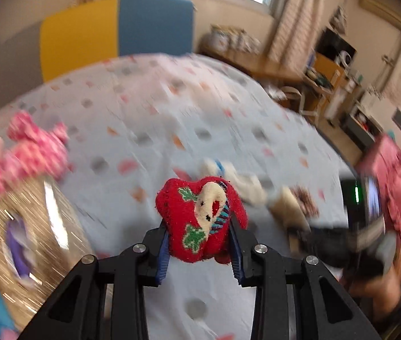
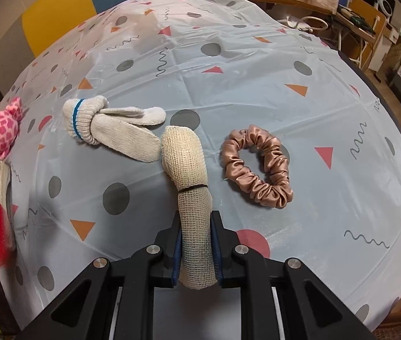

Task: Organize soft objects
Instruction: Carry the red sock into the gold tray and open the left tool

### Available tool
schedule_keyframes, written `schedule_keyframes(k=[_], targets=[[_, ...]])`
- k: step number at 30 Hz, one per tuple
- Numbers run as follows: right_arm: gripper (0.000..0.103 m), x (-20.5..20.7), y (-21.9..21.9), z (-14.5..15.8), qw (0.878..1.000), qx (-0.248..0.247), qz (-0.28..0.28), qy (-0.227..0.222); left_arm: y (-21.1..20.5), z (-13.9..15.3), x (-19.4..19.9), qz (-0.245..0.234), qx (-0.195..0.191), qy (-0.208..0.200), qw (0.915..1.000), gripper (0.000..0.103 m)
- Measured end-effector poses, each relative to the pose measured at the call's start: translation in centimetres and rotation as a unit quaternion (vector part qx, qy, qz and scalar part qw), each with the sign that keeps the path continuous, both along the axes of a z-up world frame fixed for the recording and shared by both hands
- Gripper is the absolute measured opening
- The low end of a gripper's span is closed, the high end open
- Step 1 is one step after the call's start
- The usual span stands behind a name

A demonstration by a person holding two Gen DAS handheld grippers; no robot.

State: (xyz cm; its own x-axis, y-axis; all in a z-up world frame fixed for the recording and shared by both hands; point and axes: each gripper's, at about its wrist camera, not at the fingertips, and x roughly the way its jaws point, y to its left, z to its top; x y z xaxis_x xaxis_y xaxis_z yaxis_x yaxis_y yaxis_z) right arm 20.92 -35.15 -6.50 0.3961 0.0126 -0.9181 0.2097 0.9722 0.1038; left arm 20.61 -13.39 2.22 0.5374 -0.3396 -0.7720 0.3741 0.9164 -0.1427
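— Left gripper (image 1: 199,240)? Clamped on the red sock (image 1: 200,221), lifted above the table (image 1: 172,107), basket (image 1: 36,226) at near left; soft, squashes easily.

— Right gripper (image 2: 196,243): pinching the mesh roll (image 2: 190,198) at its near end, on the cloth; light, floppy; the scrunchie (image 2: 257,167) lies to its right.

No legible text, label, brand, number or sign can be made out in either view; only wordless shapes and squiggles are printed on the desk cover (image 2: 229,65)
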Motion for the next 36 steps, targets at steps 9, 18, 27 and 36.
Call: schedule_keyframes(k=[9, 18, 27, 36], targets=[[0.016, 0.4, 0.3, -0.1, 1.0, -0.019, 0.017, 0.002, 12.2, 6.1, 7.4, 0.149, 0.021, -0.042, 0.9877, 0.035], [0.017, 0.3, 1.3, -0.2, 0.998, -0.045, 0.036, 0.001, 27.9, 6.1, 4.0, 0.279, 0.049, -0.061, 0.9569, 0.035], [0.017, 0.2, 1.6, -0.2, 0.998, -0.055, 0.041, 0.0, 36.5, 3.7, -7.2, 0.325, 0.034, -0.051, 0.9438, 0.036], [0.017, 0.1, 2.6, -0.3, 0.994, -0.09, 0.057, 0.002, 40.1, -1.4, -17.6, 0.387, -0.009, 0.003, 0.922, 0.036]])
